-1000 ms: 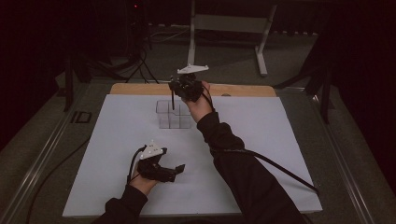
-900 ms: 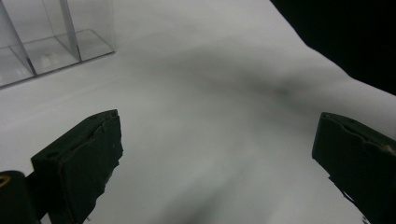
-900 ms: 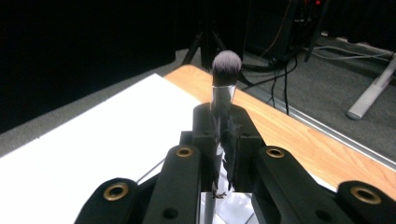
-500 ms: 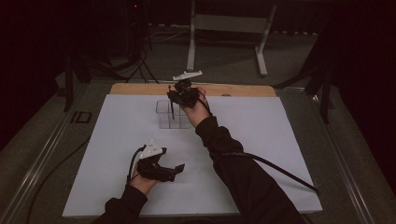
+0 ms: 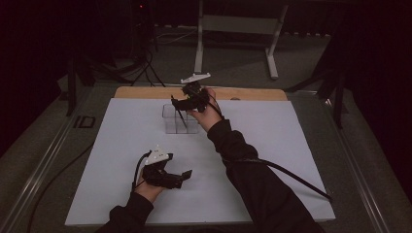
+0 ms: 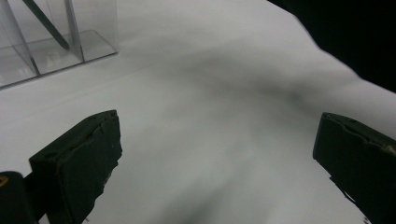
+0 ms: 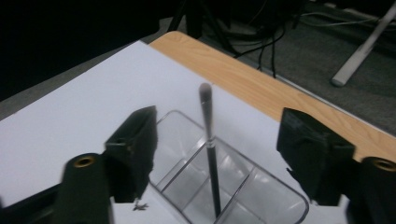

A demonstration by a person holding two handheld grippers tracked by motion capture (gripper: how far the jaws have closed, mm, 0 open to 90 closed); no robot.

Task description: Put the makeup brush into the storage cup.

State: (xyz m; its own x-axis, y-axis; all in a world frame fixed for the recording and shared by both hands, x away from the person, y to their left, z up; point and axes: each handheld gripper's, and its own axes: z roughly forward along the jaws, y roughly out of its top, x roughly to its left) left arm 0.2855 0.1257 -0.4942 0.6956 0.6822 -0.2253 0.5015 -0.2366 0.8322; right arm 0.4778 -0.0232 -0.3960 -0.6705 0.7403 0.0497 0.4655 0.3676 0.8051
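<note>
A clear compartmented organizer (image 5: 170, 127) stands on the white sheet toward the table's far side. A thin dark brush (image 7: 209, 140) stands upright in one of its cells, bristle tip up. My right gripper (image 7: 222, 135) hovers over the organizer with its jaws spread wide on either side of the brush, touching nothing. In the high view that right gripper (image 5: 180, 103) sits just above the organizer's far edge. My left gripper (image 5: 183, 175) rests low on the sheet near the front, open and empty. In the left gripper view the organizer (image 6: 56, 51) and the brush handle (image 6: 46, 25) lie beyond the left gripper (image 6: 219, 154).
A white sheet (image 5: 291, 145) covers most of the wooden table (image 5: 252, 93). A cable (image 5: 296, 177) trails from the right gripper along the sleeve to the right. Metal stand legs (image 5: 233, 24) and floor cables (image 5: 141, 68) lie beyond the table.
The right hand has shifted slightly left and lower over the organizer. The left hand and its gripper have stayed put.
</note>
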